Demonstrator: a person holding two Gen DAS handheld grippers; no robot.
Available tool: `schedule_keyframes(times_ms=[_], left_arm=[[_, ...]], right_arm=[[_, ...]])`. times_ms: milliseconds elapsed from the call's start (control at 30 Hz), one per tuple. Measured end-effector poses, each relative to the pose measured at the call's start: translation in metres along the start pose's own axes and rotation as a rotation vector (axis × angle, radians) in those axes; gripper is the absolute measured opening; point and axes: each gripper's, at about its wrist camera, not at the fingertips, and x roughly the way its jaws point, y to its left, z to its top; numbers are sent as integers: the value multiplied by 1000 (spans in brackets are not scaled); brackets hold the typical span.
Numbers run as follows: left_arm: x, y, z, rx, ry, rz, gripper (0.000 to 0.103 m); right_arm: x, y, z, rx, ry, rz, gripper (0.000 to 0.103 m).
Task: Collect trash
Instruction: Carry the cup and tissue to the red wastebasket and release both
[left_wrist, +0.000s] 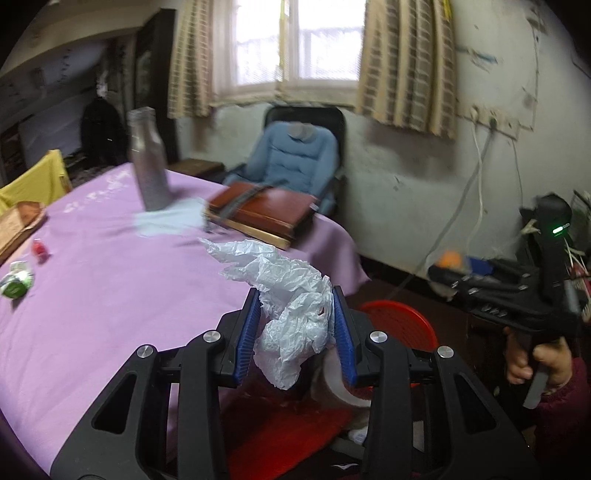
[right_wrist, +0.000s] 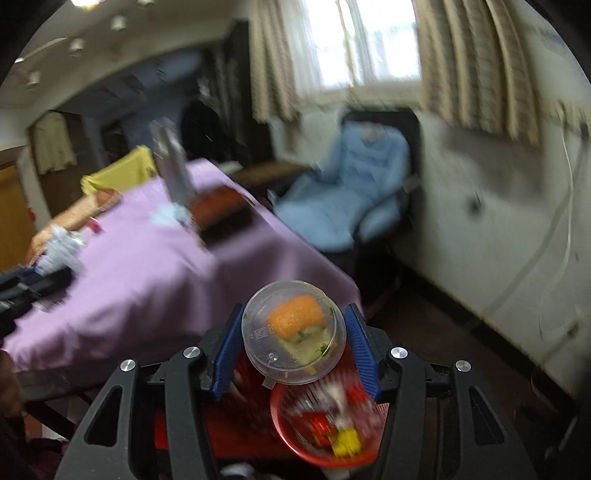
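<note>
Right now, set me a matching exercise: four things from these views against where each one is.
Things:
1. crumpled white plastic
2. clear cup
3. metal bottle
4. red basket

Places:
A. upright on the purple tablecloth
B. on the floor beside the table
C. in the right hand-held gripper
D. in the left hand-held gripper

Pairs: 1-D, 2-C, 3-A, 4-B

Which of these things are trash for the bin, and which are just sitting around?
Job:
crumpled white plastic bag in left gripper
clear plastic cup in right gripper
red basket

Lying about:
metal bottle
brown book
blue chair
</note>
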Motion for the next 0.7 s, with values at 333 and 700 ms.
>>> schedule_keyframes(times_ms=[333, 700], left_arm=[[87, -58, 1, 99, 189, -163, 39], [149, -120, 7, 173, 313, -304, 73]], right_arm=[[54, -82, -38, 246, 114, -14, 75], [28, -131, -48, 363, -11, -59, 78]])
